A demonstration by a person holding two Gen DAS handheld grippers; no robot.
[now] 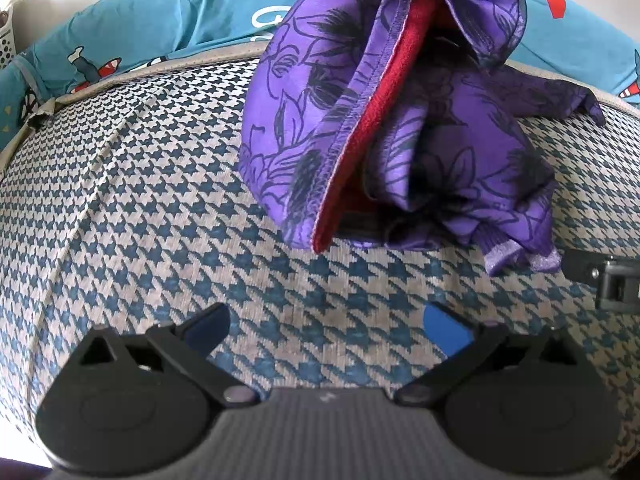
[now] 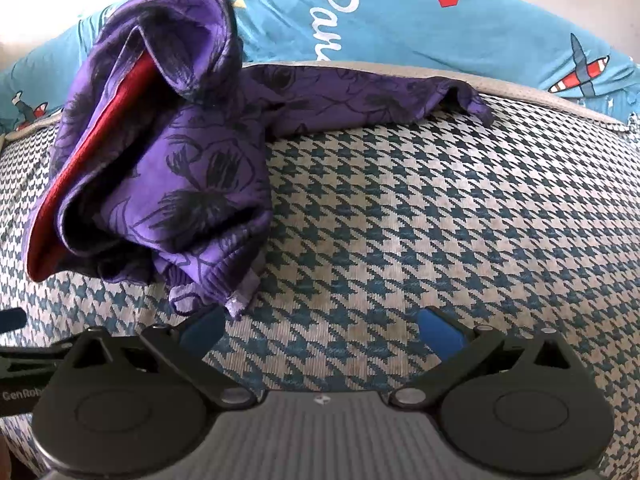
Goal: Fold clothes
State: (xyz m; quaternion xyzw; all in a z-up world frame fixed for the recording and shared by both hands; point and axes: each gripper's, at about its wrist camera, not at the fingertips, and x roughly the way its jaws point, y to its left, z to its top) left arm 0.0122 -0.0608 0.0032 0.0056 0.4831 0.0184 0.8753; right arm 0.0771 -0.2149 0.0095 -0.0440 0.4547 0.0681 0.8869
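1. The purple garment (image 1: 400, 128) with red lining (image 1: 372, 120) is seen bunched in a heap on the houndstooth surface (image 1: 160, 200).
2. One part of the garment (image 2: 360, 96) is spread flat toward the blue printed fabric (image 2: 400, 20) behind.
3. The left hand-held gripper (image 1: 328, 328) is held with jaws spread, empty, near the heap.
4. The right hand-held gripper (image 2: 320, 332) is likewise spread and empty; its left finger (image 2: 202, 330) is located just beside the garment hem.
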